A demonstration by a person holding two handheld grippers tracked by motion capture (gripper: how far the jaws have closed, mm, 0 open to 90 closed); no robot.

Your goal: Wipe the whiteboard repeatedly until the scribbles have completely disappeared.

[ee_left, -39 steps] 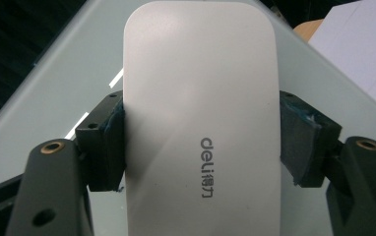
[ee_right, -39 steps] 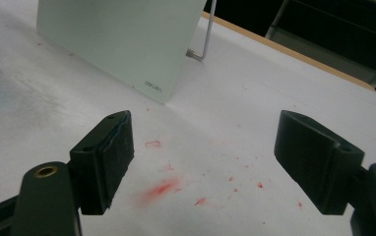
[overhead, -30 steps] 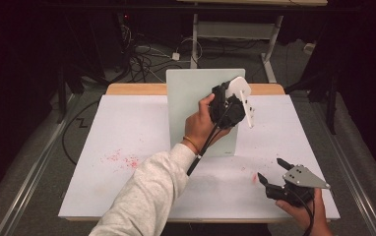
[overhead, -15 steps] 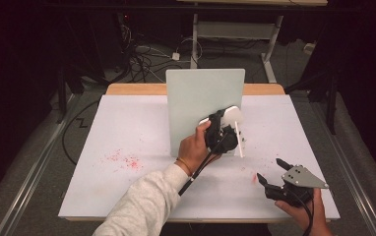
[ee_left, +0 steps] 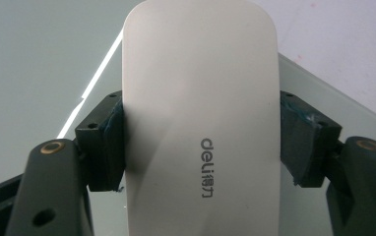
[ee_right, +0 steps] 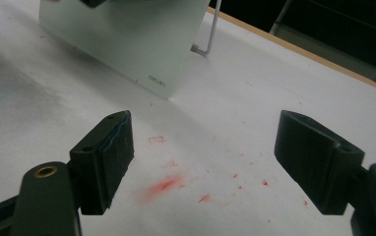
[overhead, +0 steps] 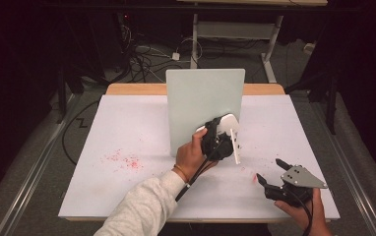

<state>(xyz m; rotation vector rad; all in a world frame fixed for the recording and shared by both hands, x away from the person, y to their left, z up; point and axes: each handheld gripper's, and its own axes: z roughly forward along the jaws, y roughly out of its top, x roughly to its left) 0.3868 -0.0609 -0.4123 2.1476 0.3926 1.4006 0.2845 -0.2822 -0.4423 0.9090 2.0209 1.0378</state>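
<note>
- White counter [overhead: 127,132] carries an upright pale-green board [overhead: 203,105].
- Left hand-held gripper [overhead: 220,140] clamps a white eraser [ee_left: 201,113] against the board's lower right — light, smooth, slippery; pinch its long sides.
- Right hand-held gripper [ee_right: 205,162] gapes empty — nearer than the board.

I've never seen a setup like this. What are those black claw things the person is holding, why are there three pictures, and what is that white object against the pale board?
Each hand holds a hand-held tool with two black jaws that squeeze together. One picture comes from a camera above the table; the other two come from small cameras riding on each tool, looking out along its jaws.

From above, the left gripper is at a pale green board that stands upright on the white table. Its own camera shows what it holds: a smooth white eraser with printed lettering, pinched on both sides by the jaws.

The right gripper rests near the table's front edge. Its jaws stand wide apart with nothing between them. Its camera looks across red smudges on the table toward the board, which leans on a thin wire stand.
</note>
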